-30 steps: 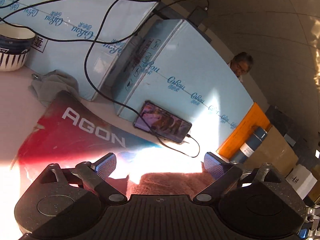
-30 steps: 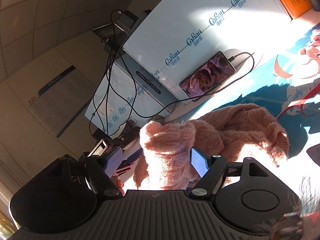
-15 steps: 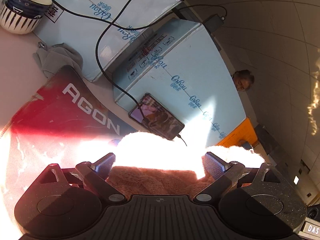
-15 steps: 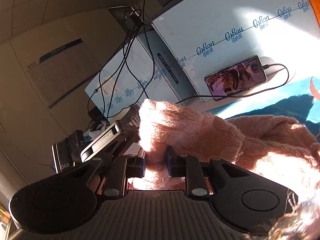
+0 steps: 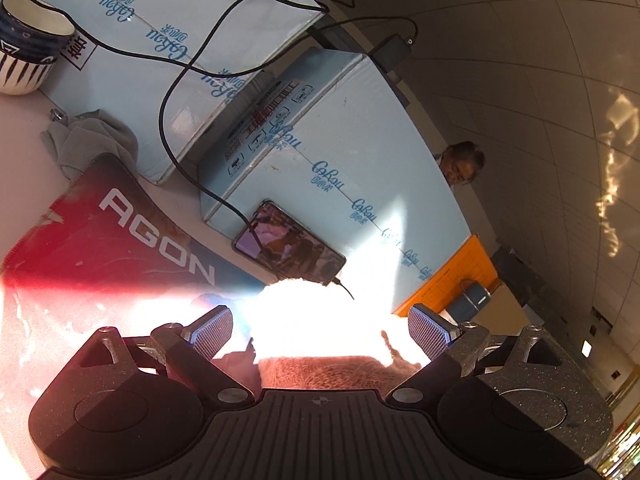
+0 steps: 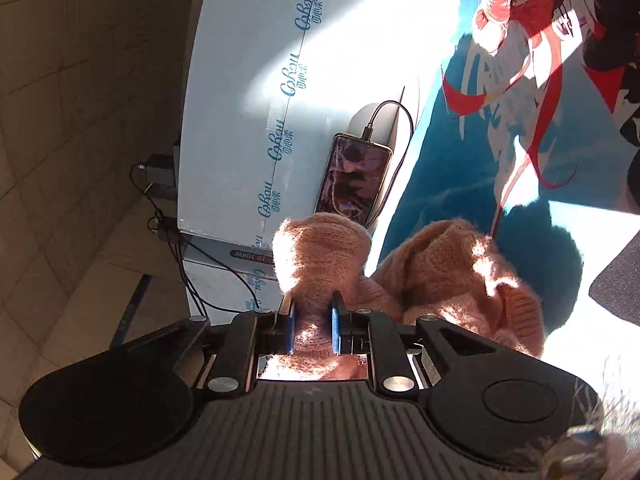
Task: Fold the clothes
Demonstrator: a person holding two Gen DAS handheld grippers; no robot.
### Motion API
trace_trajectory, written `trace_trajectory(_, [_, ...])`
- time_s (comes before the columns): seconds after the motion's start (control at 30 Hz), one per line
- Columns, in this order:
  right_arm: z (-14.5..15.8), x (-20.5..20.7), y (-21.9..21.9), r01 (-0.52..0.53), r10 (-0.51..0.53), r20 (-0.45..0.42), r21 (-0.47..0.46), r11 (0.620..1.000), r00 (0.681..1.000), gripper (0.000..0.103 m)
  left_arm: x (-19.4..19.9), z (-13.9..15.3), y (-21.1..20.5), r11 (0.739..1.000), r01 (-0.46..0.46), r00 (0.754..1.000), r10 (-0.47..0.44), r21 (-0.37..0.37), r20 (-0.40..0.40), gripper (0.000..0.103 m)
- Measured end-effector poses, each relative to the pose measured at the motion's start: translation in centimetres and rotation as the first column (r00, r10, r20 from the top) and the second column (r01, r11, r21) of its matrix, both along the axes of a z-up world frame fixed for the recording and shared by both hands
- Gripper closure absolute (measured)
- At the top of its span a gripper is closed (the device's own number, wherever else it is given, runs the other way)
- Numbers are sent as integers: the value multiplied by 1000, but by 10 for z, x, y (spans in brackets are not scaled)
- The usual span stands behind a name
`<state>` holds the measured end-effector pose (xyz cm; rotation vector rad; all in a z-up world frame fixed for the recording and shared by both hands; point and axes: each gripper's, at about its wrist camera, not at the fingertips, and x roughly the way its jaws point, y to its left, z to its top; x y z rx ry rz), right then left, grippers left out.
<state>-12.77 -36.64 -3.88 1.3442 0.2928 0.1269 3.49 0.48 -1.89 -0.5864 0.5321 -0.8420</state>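
Your right gripper pinches a fold of the pink knit sweater, which is bunched on the printed desk mat. Your left gripper is spread wide, with sunlit sweater between its untouching fingers.

A smartphone with a lit screen leans against the pale blue Cobou carton, a cable plugged into it. Left of the phone lies the AGON desk mat; beyond it a crumpled grey cloth and a striped bowl.
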Motion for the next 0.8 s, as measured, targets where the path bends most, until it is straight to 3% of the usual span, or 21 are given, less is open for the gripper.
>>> trace_trajectory(0.13, [3, -13, -9, 25, -29, -61, -73, 997, 998, 88, -5, 0, -11, 997, 8, 999, -11, 76, 36, 7])
trace_trajectory(0.33, [-1, -20, -2, 9, -62, -174, -290, 957, 983, 88, -13, -2, -33, 977, 60, 993, -79, 203, 86, 5])
trace_trajectory(0.5, [4, -23, 9, 0, -87, -187, -419, 908, 978, 87, -17, -4, -54, 927, 18, 995, -55, 375, 87, 4])
trace_trajectory(0.67, [5, -19, 22, -12, -107, -202, -514, 858, 974, 80, -11, -9, -59, 905, 3, 998, -28, 426, 51, 0])
trace_trajectory(0.8, [2, -12, 22, -23, -116, -223, -536, 844, 968, 77, -9, -9, -56, 917, 23, 999, -38, 398, 30, 0])
